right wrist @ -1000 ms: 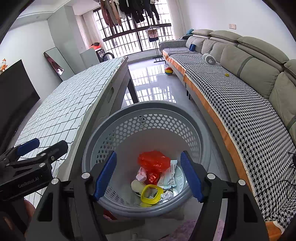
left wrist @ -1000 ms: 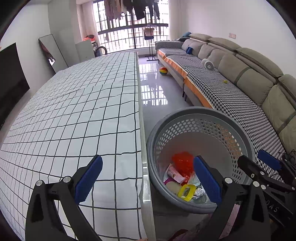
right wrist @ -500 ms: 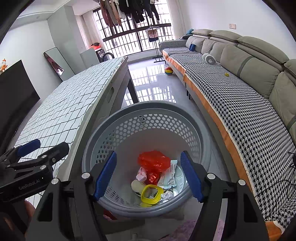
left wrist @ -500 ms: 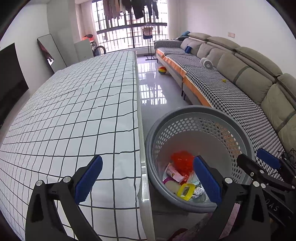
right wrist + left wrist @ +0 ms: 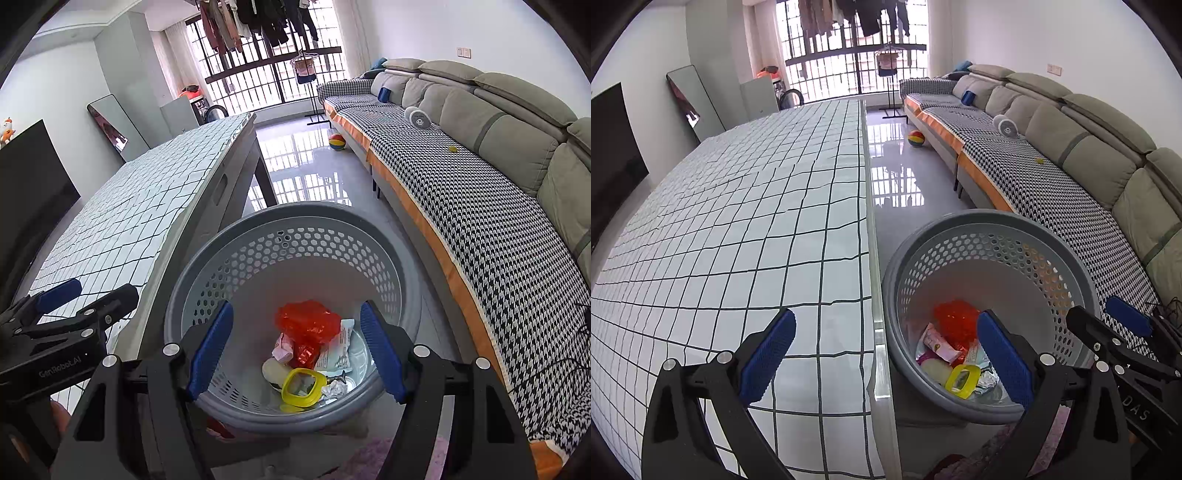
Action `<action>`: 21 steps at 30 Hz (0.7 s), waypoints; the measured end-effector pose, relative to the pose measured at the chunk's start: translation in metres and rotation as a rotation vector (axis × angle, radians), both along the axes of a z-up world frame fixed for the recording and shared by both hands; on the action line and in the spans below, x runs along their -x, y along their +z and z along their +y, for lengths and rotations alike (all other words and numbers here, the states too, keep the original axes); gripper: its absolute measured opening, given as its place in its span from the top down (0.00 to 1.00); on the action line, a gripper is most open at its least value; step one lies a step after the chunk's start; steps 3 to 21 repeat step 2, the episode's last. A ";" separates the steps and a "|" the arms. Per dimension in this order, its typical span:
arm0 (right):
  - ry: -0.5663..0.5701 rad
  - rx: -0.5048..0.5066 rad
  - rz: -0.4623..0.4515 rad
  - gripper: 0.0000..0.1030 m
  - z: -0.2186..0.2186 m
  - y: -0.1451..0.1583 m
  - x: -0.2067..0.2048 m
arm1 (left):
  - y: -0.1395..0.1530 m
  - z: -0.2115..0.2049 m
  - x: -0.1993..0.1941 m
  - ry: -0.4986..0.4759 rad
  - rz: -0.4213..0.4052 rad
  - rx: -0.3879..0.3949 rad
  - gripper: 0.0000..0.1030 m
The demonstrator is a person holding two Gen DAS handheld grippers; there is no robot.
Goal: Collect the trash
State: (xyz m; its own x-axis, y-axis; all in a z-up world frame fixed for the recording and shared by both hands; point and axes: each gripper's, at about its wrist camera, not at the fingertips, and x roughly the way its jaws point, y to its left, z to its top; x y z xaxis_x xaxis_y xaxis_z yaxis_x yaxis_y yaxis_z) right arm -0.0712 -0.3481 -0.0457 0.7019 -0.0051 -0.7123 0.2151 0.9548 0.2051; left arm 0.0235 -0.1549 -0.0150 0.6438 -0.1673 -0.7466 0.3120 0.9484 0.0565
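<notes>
Where the table edge meets the floor, a grey perforated basket (image 5: 295, 236) is found standing just beside the table (image 5: 738, 221), which is covered with a white cloth ruled in black squares. The trash is observed inside the basket, at its bottom: a crumpled red plastic bag (image 5: 306, 321), a pink wrapper (image 5: 282, 349), a white printed packet (image 5: 338, 350), a yellow ring-shaped piece (image 5: 303, 386), a pale round item (image 5: 273, 371) and a scrap of crumpled foil (image 5: 334, 387) are seen lying together in a loose heap. The right gripper (image 5: 295, 354) is held above the basket opening with its blue-padded fingers spread wide apart, and nothing is gripped between them. The left gripper (image 5: 884, 360) is positioned over the table edge, one finger above the cloth and the other above the basket; its fingers are likewise spread wide and nothing is held. A grey sofa (image 5: 498, 110) with a houndstooth cover is noted along the right wall, and a coloured ball (image 5: 916, 138) is seen on the floor beyond.
</notes>
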 end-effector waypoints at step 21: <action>0.000 0.000 0.000 0.34 0.000 0.001 0.000 | 0.000 0.000 0.000 0.000 0.001 -0.001 0.06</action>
